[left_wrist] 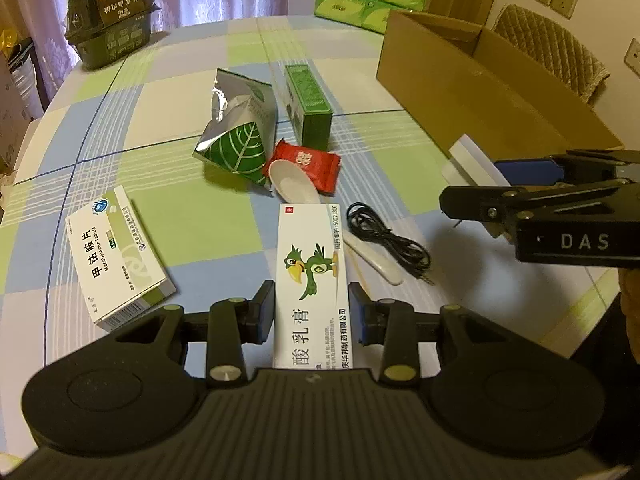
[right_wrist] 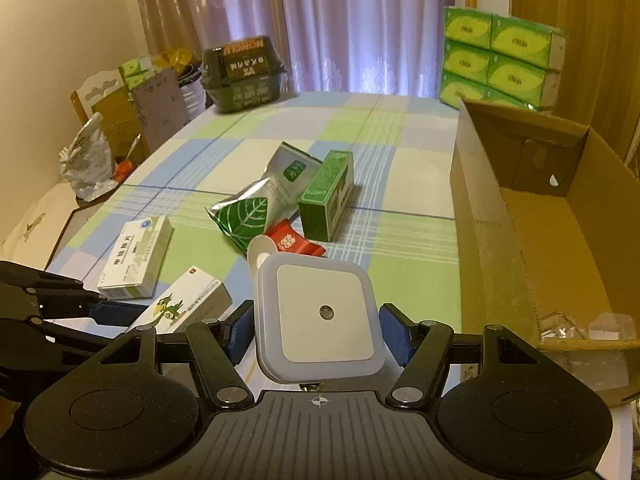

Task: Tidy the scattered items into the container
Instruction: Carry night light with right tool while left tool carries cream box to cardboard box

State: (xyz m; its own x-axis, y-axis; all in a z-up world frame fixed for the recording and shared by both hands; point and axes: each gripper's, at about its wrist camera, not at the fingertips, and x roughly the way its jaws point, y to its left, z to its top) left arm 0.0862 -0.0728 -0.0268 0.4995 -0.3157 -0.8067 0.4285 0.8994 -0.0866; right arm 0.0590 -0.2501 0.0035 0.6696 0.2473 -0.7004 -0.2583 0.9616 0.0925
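1. Left wrist view: nearest the lens, the left gripper had its two blue-padded fingers on either side of a long white ointment box printed with a green cartoon bird. The pads lay against or just beside the box's long edges; whether they actually pinched it could not be told.
2. Just beyond the box lay a white spoon, a red snack packet, a silver leaf-printed pouch and a green carton, bunched together on the checked tablecloth.
3. A coiled black cable lay to the right of the ointment box, and a white-and-green tablet box lay to its left, apart from it.
4. At the right edge, the right gripper held a white object near the cardboard box.
5. Right wrist view: closest to the camera, the right gripper pinched a square white night light between its blue pads, lifted above the table.
6. The open cardboard box stood to the right, with some clear wrapping at its near end.
7. The left gripper showed at the left edge beside the ointment box.
8. A dark green container sat at the far side of the table, and stacked green tissue packs stood behind the cardboard box.
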